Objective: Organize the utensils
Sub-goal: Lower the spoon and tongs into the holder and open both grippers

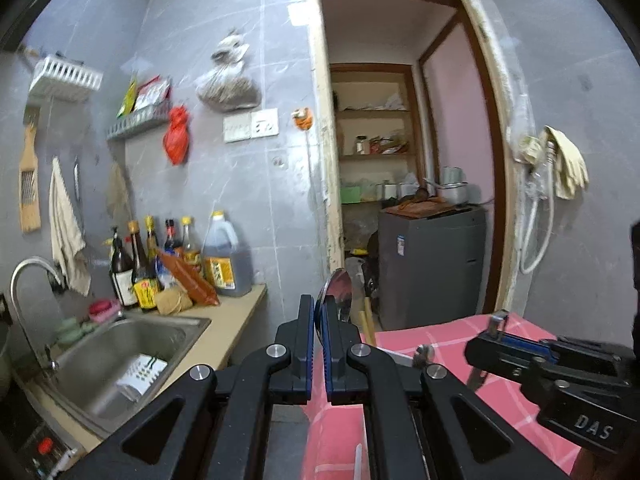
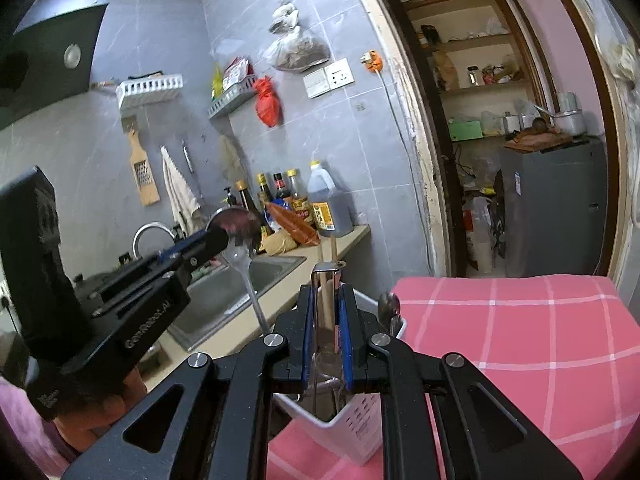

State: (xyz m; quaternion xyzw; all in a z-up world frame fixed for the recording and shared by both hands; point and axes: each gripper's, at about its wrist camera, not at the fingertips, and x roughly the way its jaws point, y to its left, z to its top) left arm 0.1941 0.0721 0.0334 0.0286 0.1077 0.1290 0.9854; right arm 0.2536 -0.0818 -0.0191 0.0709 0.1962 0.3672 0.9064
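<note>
Our left tool (image 1: pixel 319 312) pinches a stiff, slippery spoon (image 1: pixel 336 292) by the bowl, our right tool (image 2: pixel 325 304) clamps tongs (image 2: pixel 326 280) in the holder (image 2: pixel 360 424); handles grip safer.

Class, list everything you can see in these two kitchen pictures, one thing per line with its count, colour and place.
Spoon: one, shiny metal, held up over the sink side, bowl upward.
Utensil holder: one, white, on the pink cloth.
Tongs: one, metal, standing in the holder beside a wooden stick.
Cloth: one, pink with white checks, covering the surface on the right.
Sink: one, steel, set in the beige counter.
Tap: one, metal, behind the sink.
Bottles: several, dark, at the counter's back; one big oil jug.
Red bag: one, hanging on the grey wall.
Left gripper: black, shut on the spoon.
Right gripper: black, closed around the tongs.
</note>
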